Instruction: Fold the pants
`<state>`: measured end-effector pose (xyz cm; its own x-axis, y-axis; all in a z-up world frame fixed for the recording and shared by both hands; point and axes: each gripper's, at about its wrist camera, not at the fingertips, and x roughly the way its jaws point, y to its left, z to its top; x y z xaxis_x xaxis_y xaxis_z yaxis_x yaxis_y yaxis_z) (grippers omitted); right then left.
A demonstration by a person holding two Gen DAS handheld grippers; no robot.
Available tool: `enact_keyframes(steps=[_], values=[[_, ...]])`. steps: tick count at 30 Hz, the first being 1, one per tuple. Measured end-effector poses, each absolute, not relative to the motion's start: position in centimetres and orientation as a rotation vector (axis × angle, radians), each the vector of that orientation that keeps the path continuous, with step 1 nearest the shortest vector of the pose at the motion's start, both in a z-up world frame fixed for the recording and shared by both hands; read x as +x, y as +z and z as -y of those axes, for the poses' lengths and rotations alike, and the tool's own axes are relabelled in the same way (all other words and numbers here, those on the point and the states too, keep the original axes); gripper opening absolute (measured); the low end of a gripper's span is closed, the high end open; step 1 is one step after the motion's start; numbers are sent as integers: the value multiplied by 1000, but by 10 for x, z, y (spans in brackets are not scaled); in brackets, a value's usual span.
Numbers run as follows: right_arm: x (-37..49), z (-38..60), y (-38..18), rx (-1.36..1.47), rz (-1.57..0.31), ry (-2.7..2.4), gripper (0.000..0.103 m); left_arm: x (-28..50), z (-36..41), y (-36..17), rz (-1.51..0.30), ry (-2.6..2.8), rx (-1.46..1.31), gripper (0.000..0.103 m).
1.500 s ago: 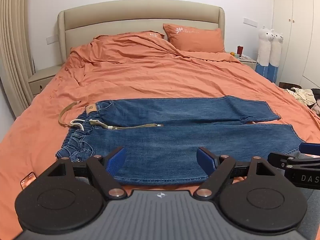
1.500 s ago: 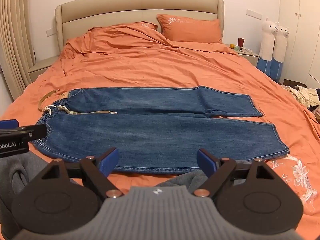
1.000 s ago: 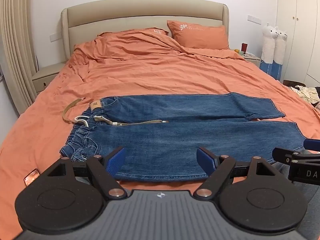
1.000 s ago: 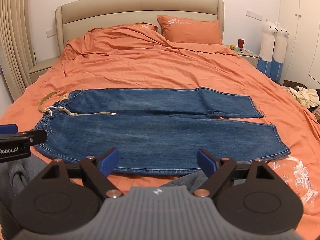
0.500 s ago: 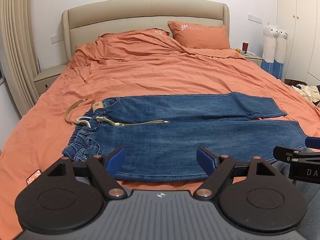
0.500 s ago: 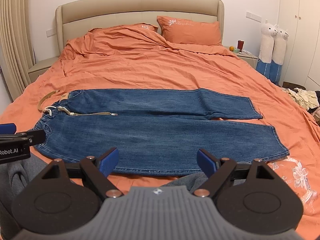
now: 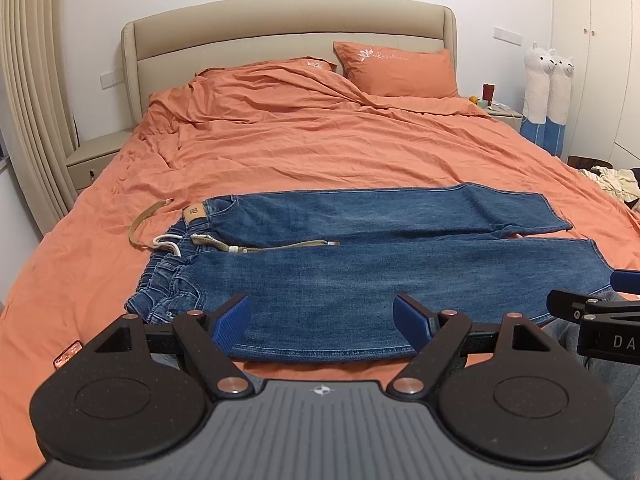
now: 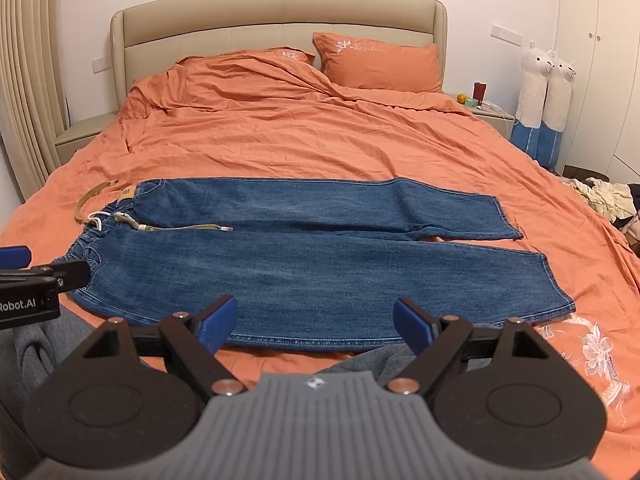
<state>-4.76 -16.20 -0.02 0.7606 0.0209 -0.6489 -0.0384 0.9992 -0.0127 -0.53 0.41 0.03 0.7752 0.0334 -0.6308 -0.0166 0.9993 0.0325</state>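
**Both claws wide open above the near edge of the jeans**

Since the earlier frames my left camera has eased back and up a little: more of the orange bedspread shows on the near left, and the jeans sit slightly farther off. My right camera has hardly shifted.

The jeans lie flat across the bed, waistband to the left, leg ends to the right. The two legs run side by side, the far leg just beyond the near one, with a thin gap of orange showing between them near the right end. A tan drawstring trails from the waistband to the right along the line between the legs, and a tan strap curls on the bedspread just left of the waist.

My left claw hangs over the near hem side of the jeans, blue pads spread far apart, gripping nothing. My right claw is the same: pads wide, nothing between them, over the near leg's edge. Each claw's tip shows at the edge of the other's view.

Grey clothing shows just below the right claw. Two orange pillows rest against the beige headboard at the far end.
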Motion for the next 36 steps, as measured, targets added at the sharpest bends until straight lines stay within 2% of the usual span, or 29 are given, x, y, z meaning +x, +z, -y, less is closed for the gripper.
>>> enact_keyframes(steps=[36], values=[[-47,161,-3,-25,-718,40,82,-7,-1,1,-687,18,35,95]])
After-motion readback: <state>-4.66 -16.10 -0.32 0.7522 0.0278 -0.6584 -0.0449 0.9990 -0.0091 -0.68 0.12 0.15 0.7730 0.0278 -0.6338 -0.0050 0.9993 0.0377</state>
